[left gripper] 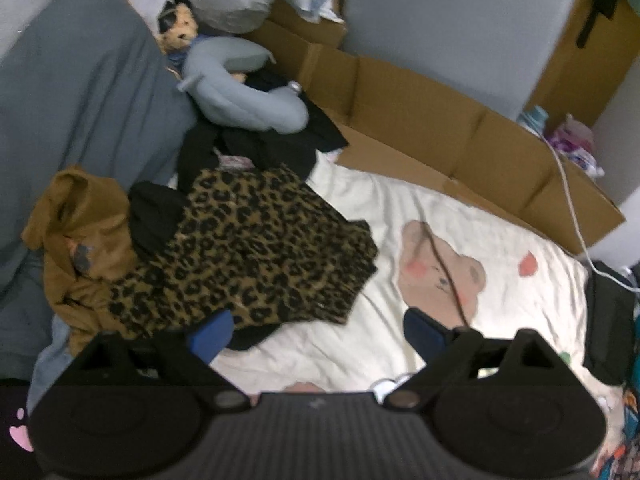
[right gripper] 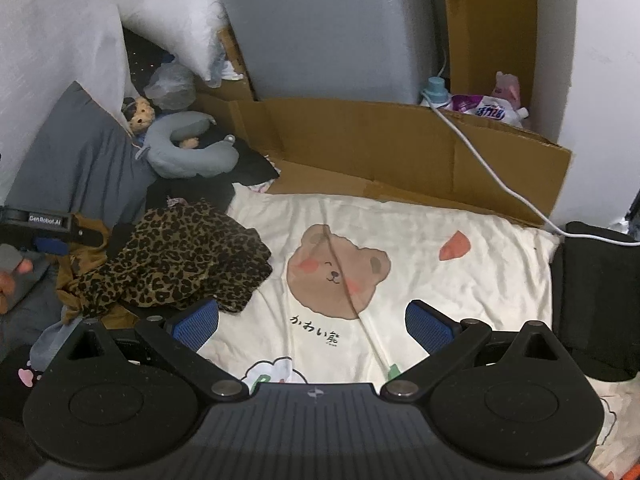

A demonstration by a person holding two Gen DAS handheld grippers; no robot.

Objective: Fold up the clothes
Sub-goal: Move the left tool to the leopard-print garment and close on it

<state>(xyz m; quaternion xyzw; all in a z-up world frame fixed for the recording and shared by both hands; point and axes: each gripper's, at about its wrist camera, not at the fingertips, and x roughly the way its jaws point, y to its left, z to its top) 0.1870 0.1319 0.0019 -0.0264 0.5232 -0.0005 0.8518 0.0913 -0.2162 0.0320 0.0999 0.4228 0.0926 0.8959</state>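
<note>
The leopard-print garment [left gripper: 248, 248] lies crumpled on the cream sheet [left gripper: 500, 240]. My left gripper [left gripper: 316, 332] and right gripper [right gripper: 312, 320] are spread wide, holding nothing.

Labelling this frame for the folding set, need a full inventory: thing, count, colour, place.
leopard-print garment: 1, tan and black, crumpled on the left of the bed
brown garment: 1, left of the leopard one, partly under it
black clothes: a heap, count unclear, behind the leopard garment
bedsheet: 1, cream with bear print, bare to the right
neck pillow: 1, grey-blue, back left
soft toy: 1, tan, behind the neck pillow
cardboard: brown, flattened along the far edge
cable: 1, white, over the cardboard
grey pillow: 1, far left
left gripper: open, empty
right gripper: open, empty
</note>
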